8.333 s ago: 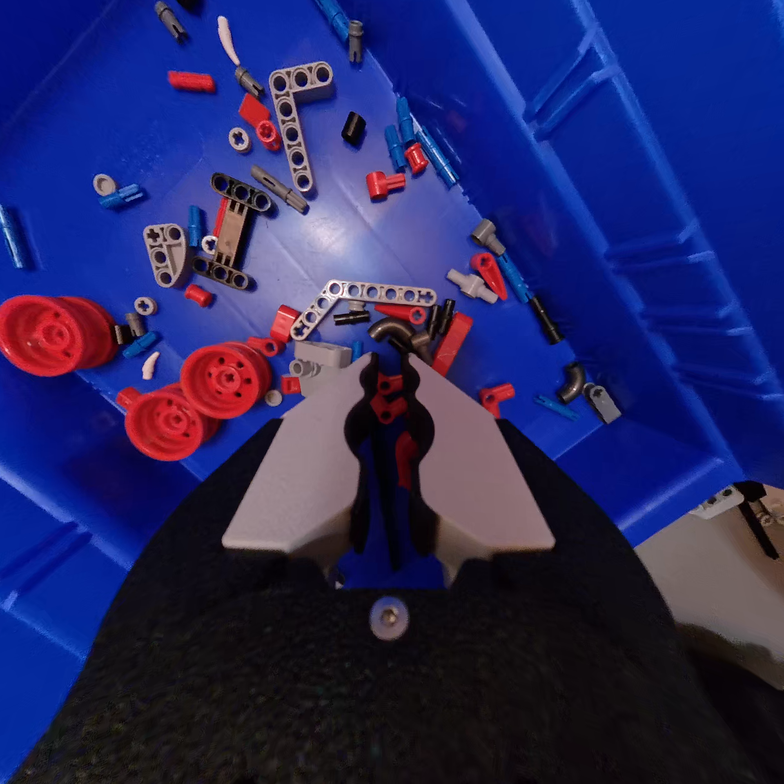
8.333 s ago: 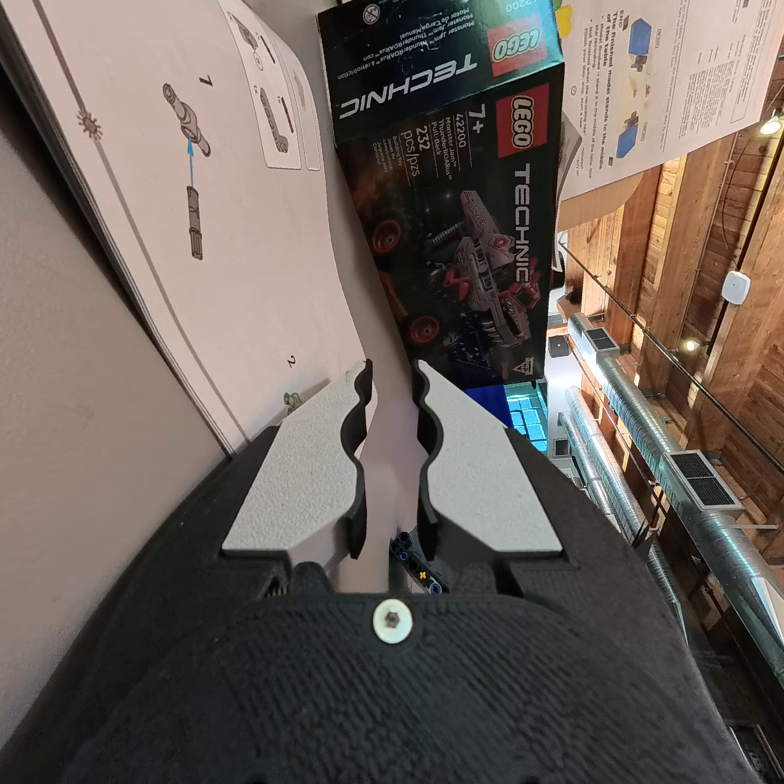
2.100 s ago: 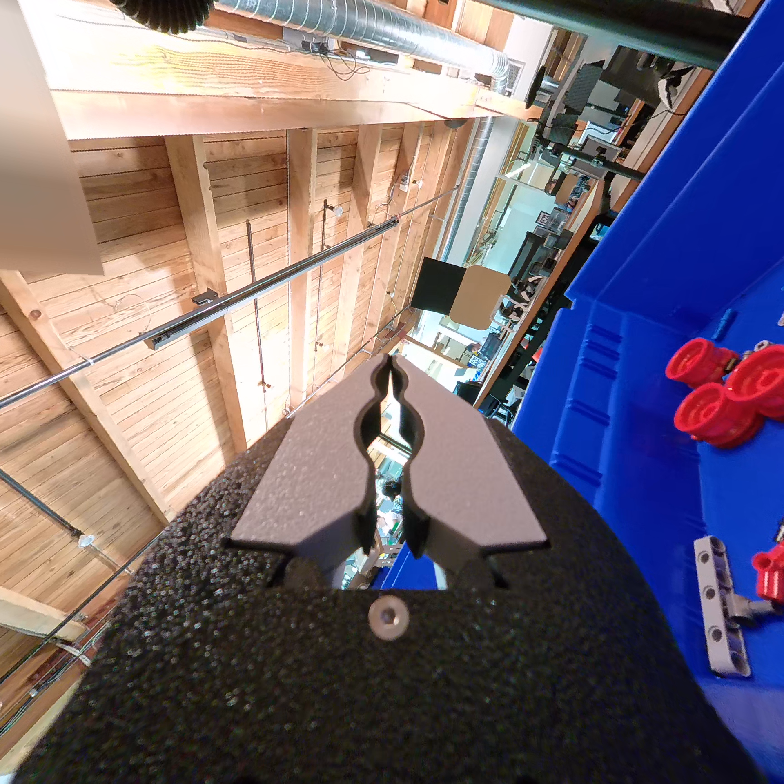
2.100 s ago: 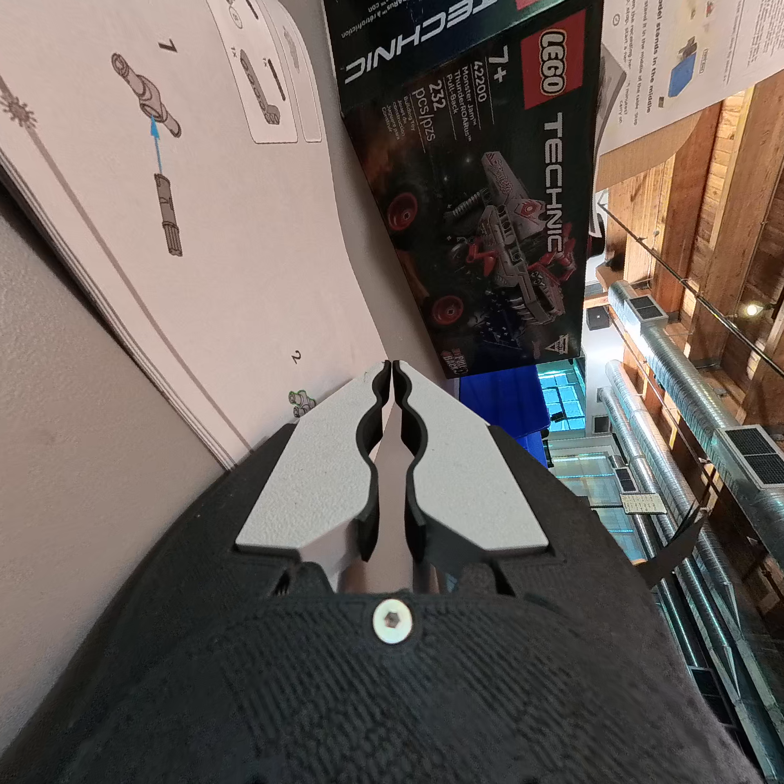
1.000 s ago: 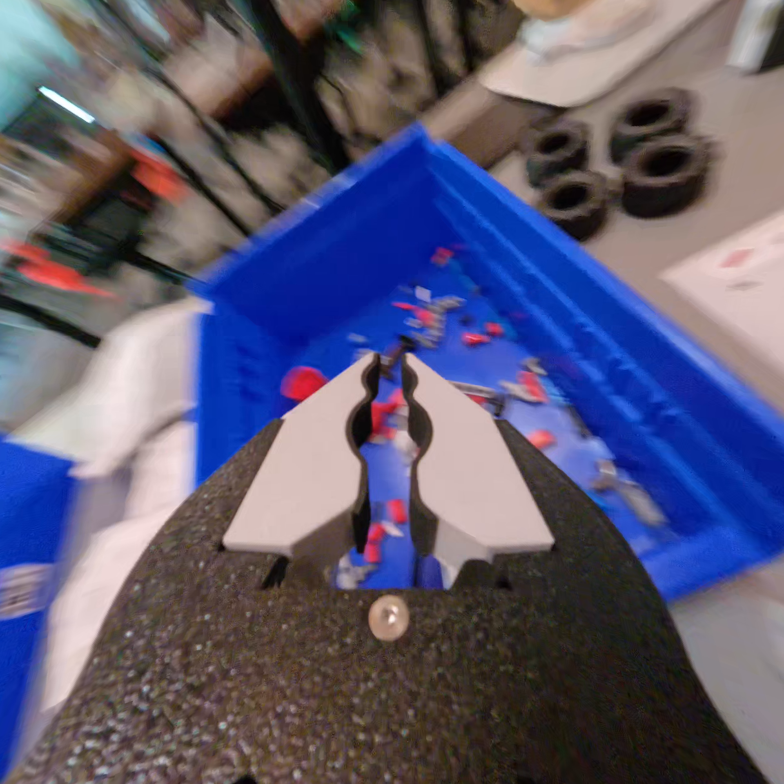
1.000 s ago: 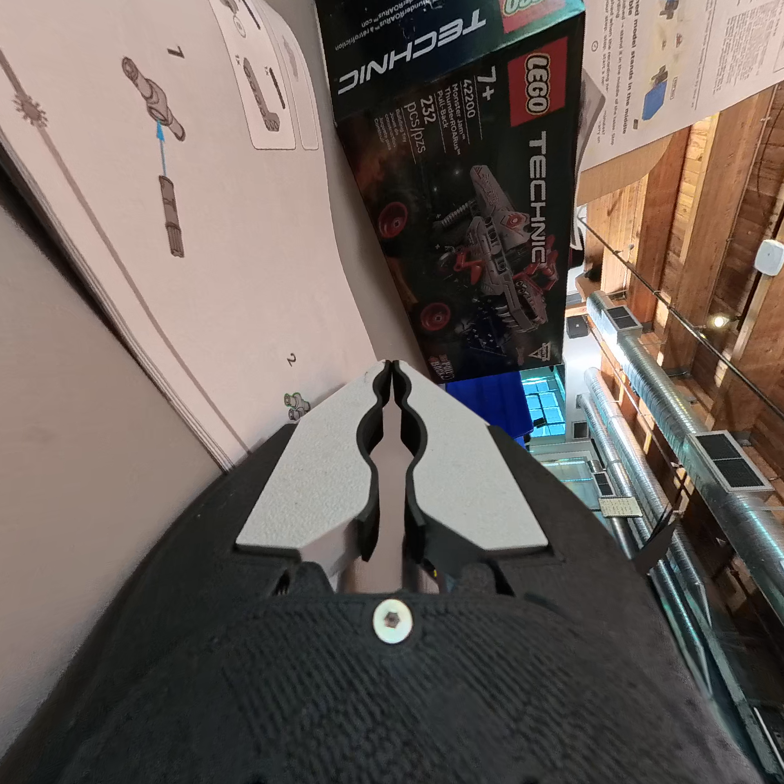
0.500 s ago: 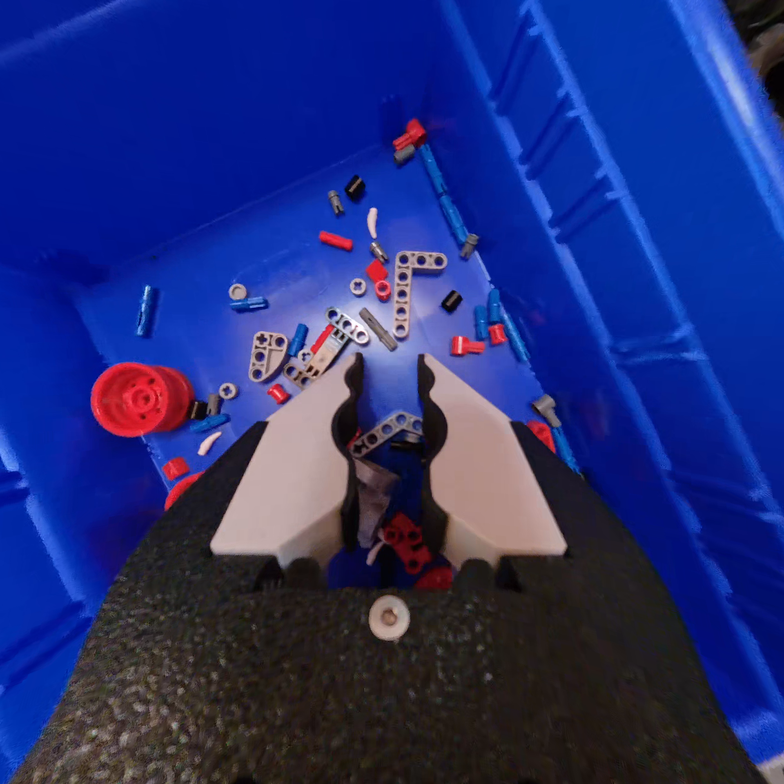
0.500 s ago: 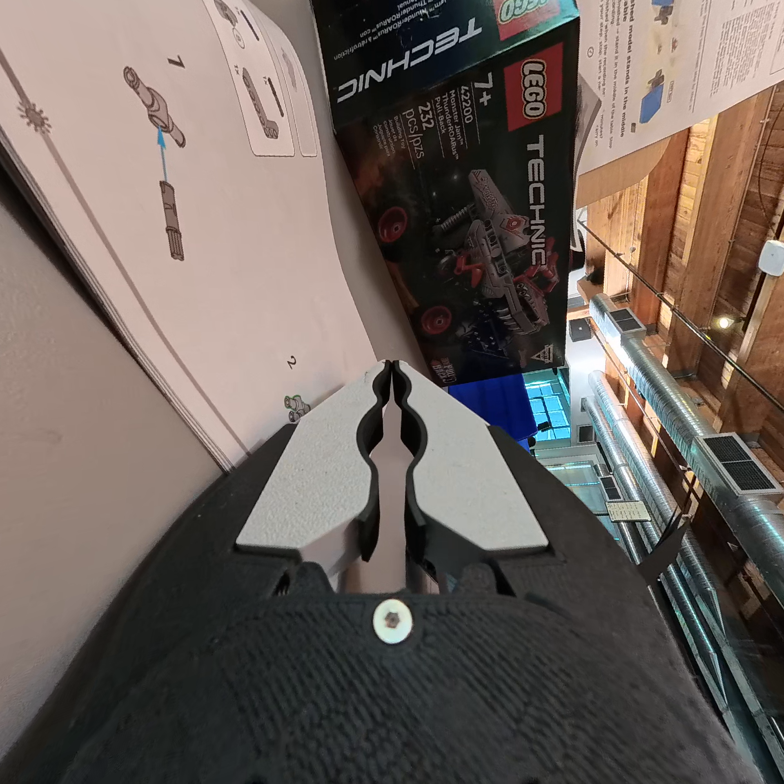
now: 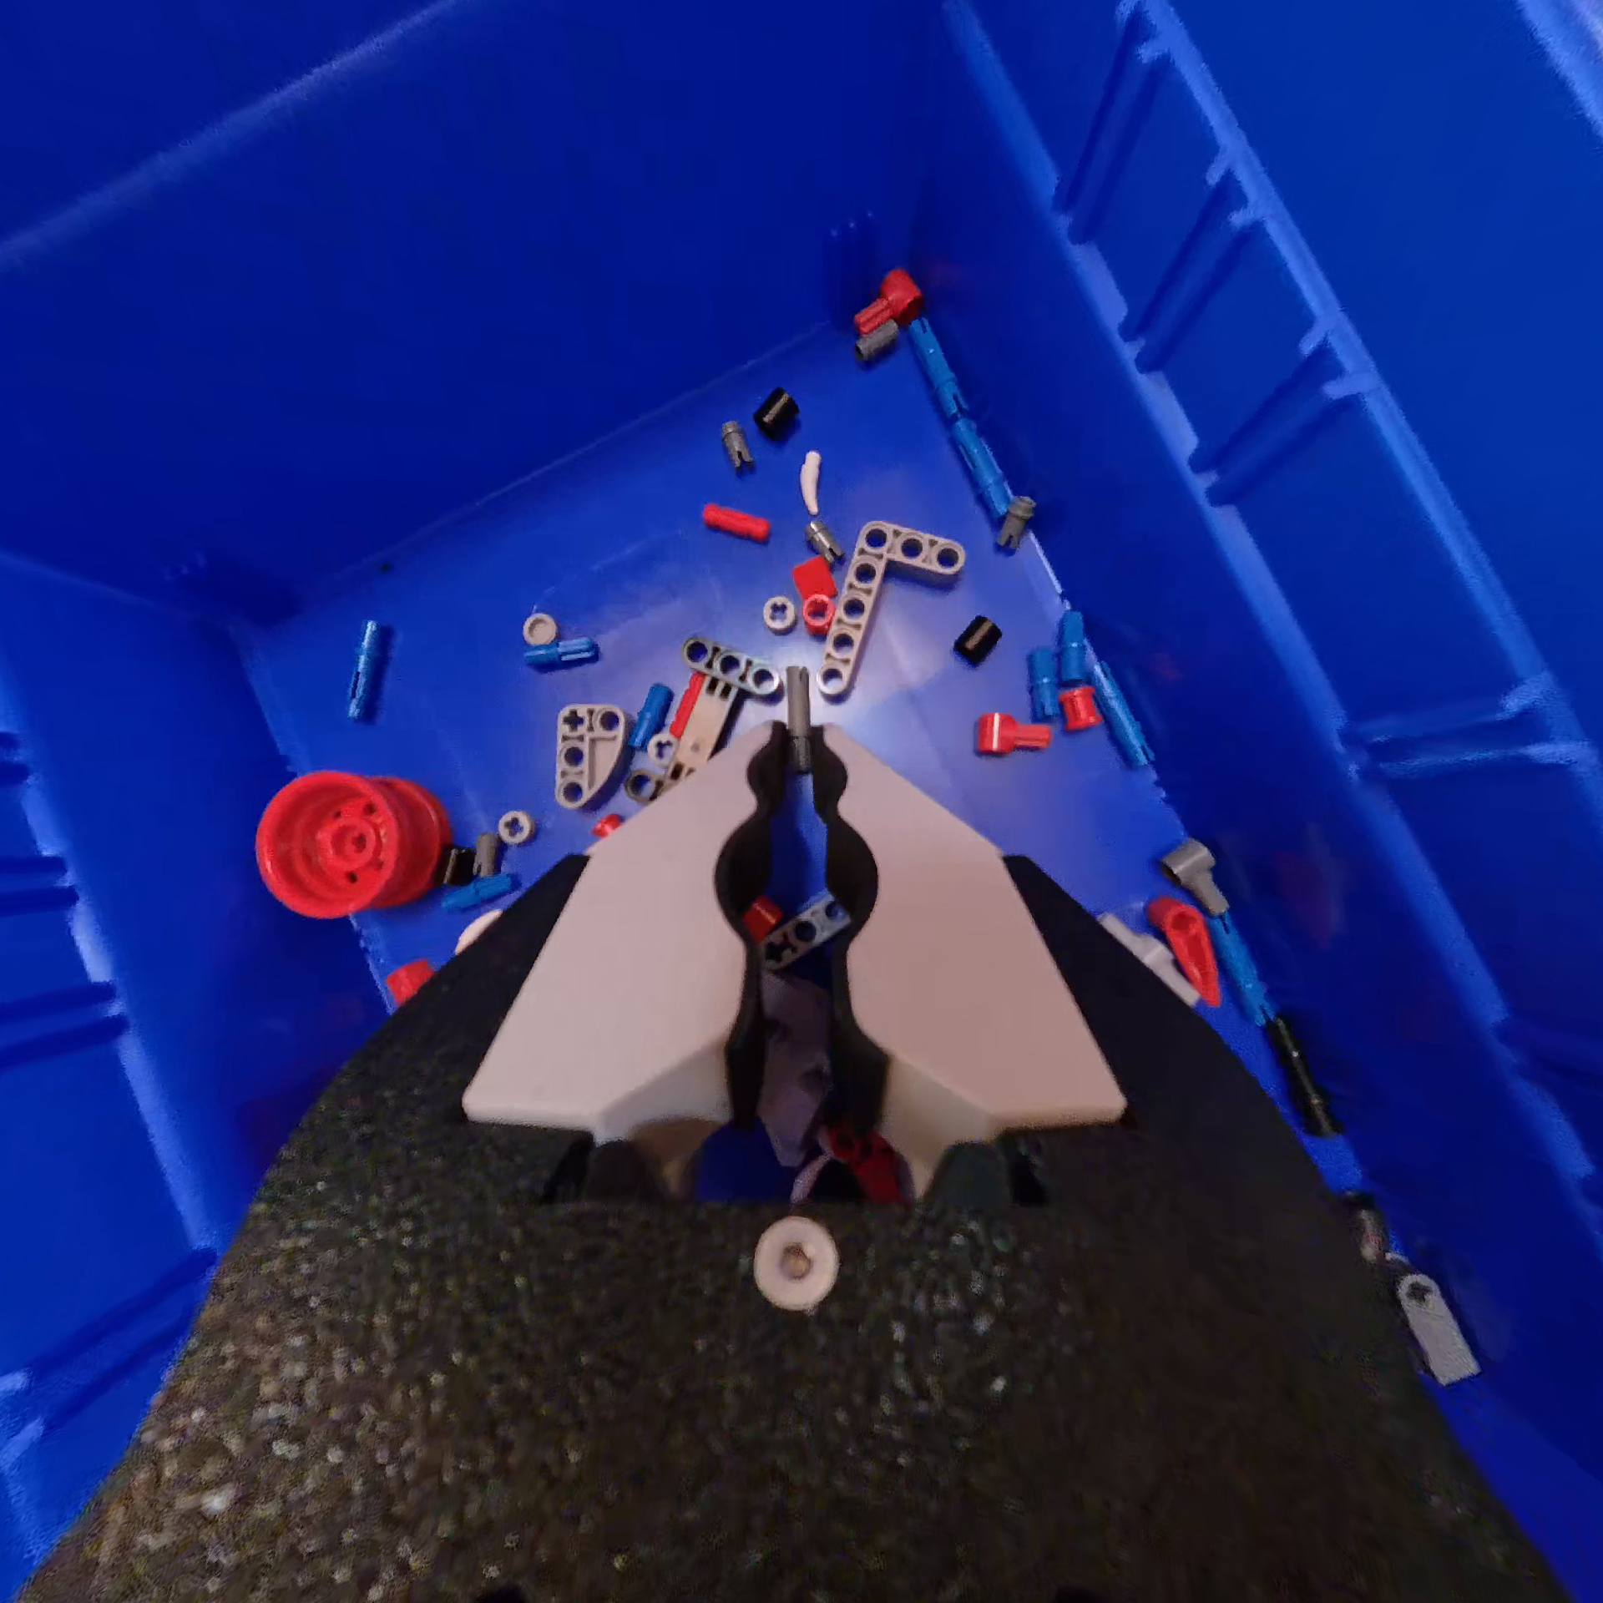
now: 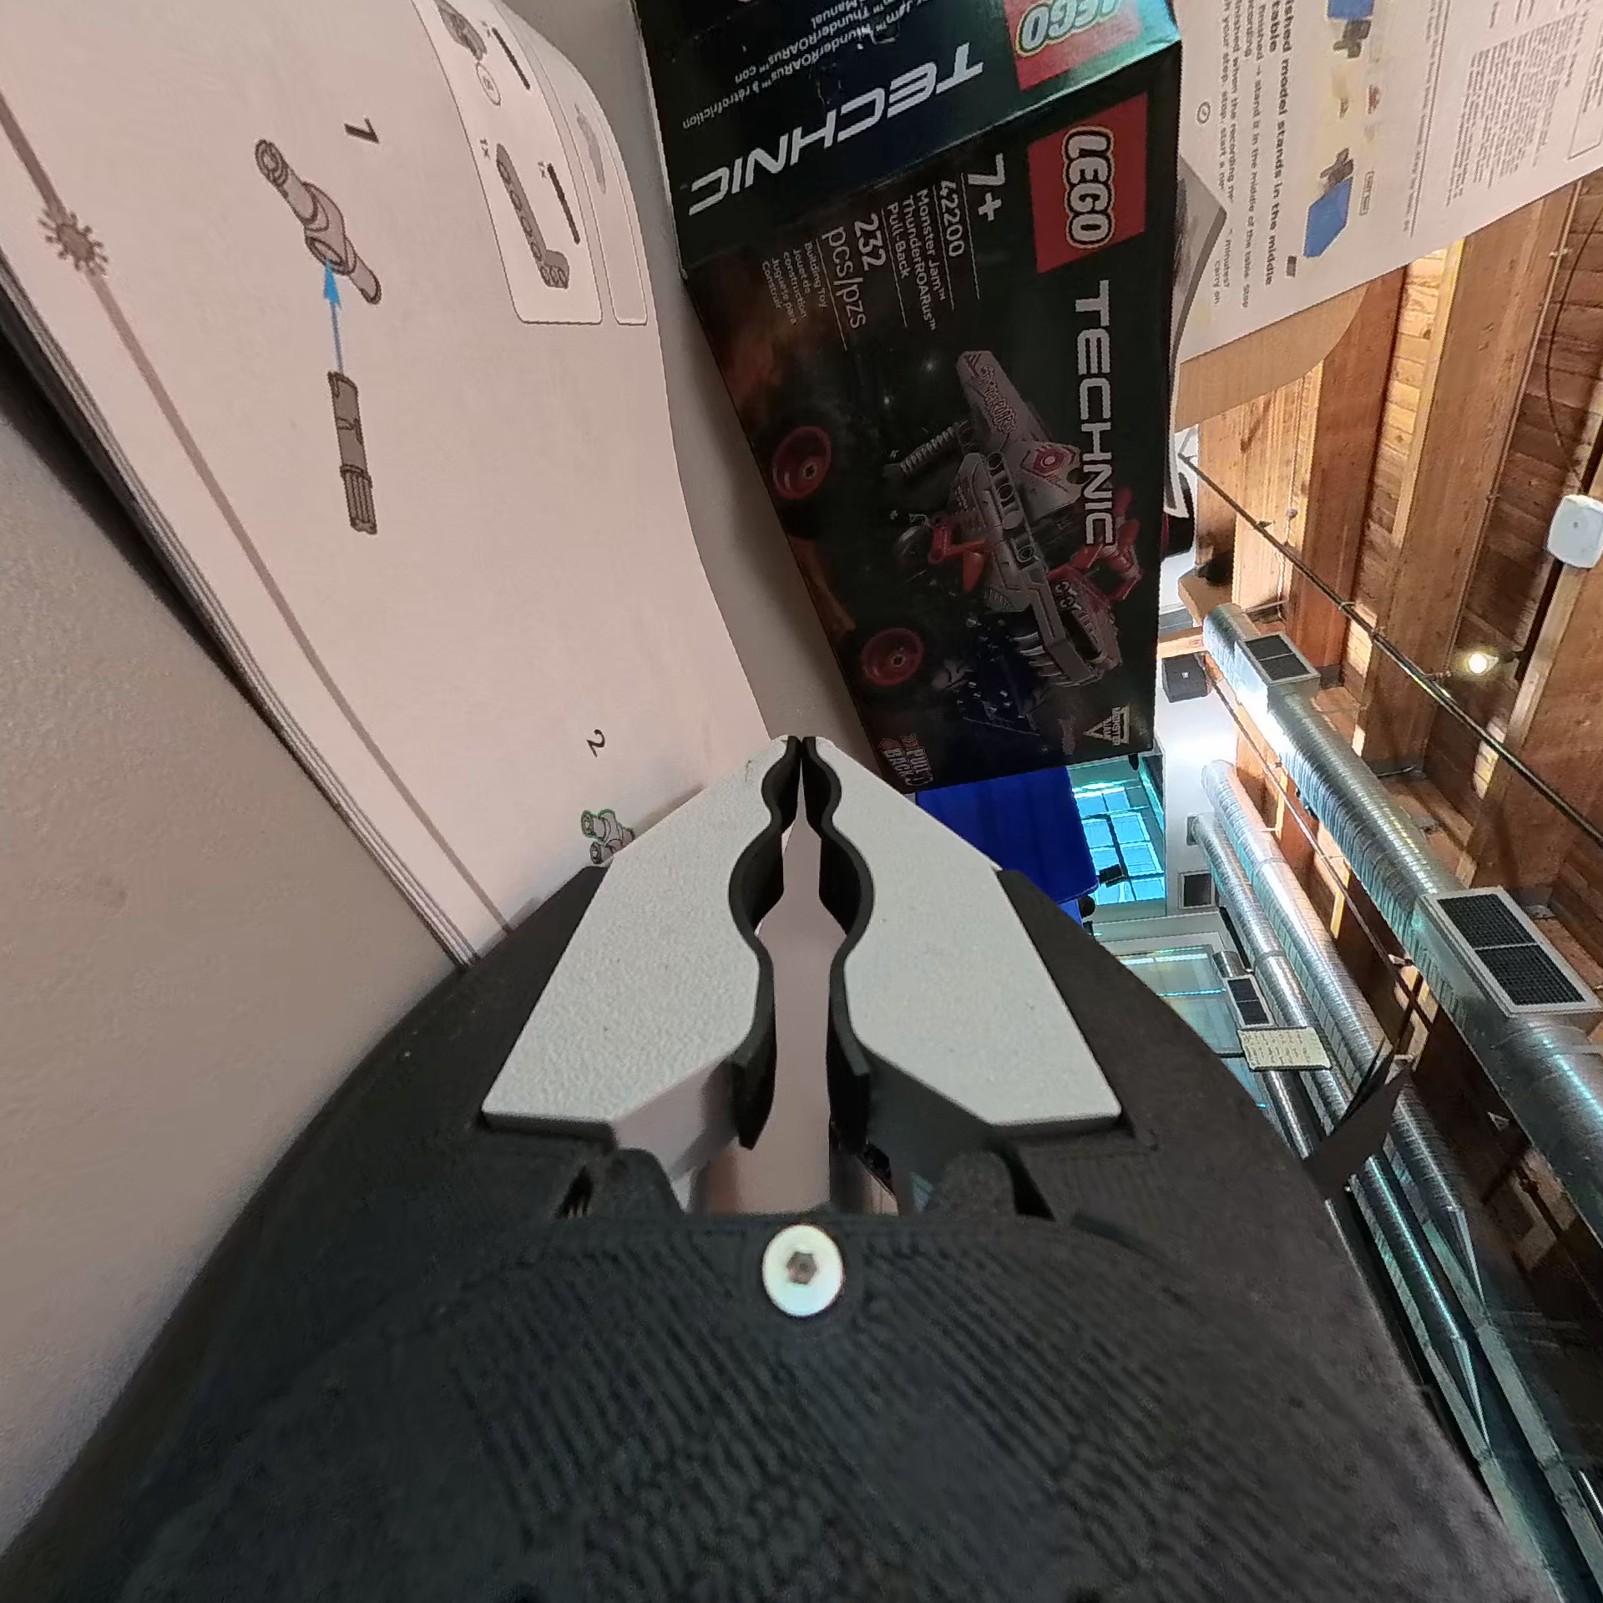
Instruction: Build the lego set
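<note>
The left gripper (image 9: 800, 748) pinches a dark grey axle pin (image 9: 798, 716) by one end at its very fingertips, the rest of the pin poking out forward over the floor of a blue bin (image 9: 451, 347). Loose Technic parts lie scattered beneath: a grey L-shaped beam (image 9: 876, 590) just beyond the pin, a red wheel hub (image 9: 347, 843) off to the left, blue pins (image 9: 961, 408) along the right wall. The right gripper (image 10: 799, 748), jaws pressed together on nothing, rests beside the open instruction booklet (image 10: 416, 486), whose first step appears to show a similar pin, with the set's box (image 10: 937, 364) propped just beyond it. The grip looks thin; any twist or knock against the bin wall on the way out could probably flick the pin loose into the clutter, where it would be hard to pick out again.
</note>
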{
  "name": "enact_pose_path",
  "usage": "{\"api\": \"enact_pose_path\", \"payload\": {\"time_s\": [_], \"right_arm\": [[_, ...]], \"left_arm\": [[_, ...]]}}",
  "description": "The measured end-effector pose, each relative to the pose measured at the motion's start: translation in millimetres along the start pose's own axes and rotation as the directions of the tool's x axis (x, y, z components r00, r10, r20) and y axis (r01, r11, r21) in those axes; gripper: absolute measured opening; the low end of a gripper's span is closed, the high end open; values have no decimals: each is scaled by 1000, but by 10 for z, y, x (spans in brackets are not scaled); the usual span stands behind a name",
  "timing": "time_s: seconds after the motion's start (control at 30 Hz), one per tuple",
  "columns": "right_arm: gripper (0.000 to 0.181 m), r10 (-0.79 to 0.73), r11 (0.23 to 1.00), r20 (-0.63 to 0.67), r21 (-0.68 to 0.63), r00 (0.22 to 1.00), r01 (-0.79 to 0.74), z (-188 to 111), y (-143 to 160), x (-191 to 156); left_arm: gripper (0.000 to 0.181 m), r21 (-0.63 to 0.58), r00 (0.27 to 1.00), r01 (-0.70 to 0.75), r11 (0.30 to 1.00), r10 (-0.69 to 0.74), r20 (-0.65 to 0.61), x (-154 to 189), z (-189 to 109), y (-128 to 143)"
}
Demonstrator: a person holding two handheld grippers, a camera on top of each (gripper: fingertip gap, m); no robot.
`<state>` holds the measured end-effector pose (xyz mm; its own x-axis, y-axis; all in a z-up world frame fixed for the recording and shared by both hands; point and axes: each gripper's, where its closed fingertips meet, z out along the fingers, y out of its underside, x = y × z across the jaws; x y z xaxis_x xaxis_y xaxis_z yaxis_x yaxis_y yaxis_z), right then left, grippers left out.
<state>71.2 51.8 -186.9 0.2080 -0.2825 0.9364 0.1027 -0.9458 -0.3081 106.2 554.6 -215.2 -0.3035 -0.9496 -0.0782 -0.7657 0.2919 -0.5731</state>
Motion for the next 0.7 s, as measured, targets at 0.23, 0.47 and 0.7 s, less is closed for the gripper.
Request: {"api": "enact_pose_path", "payload": {"time_s": [0.23, 0.47, 0.7], "right_arm": [[0, -4, 1000, -5, 4, 1000, 4, -2, -4, 6], [10, -86, 994, -58, 58, 995, 89, -78, -123, 49], [39, -9, 979, -68, 201, 998, 23, -217, -340, 134]], "left_arm": [[3, 198, 993, 22, 980, -44, 106, -40, -641, -240], [2, 548, 997, -8, 836, -32, 64, 797, -1963, -418], [3, 471, 925, 141, 871, 54, -377, 2675, -1586, 141]]}}
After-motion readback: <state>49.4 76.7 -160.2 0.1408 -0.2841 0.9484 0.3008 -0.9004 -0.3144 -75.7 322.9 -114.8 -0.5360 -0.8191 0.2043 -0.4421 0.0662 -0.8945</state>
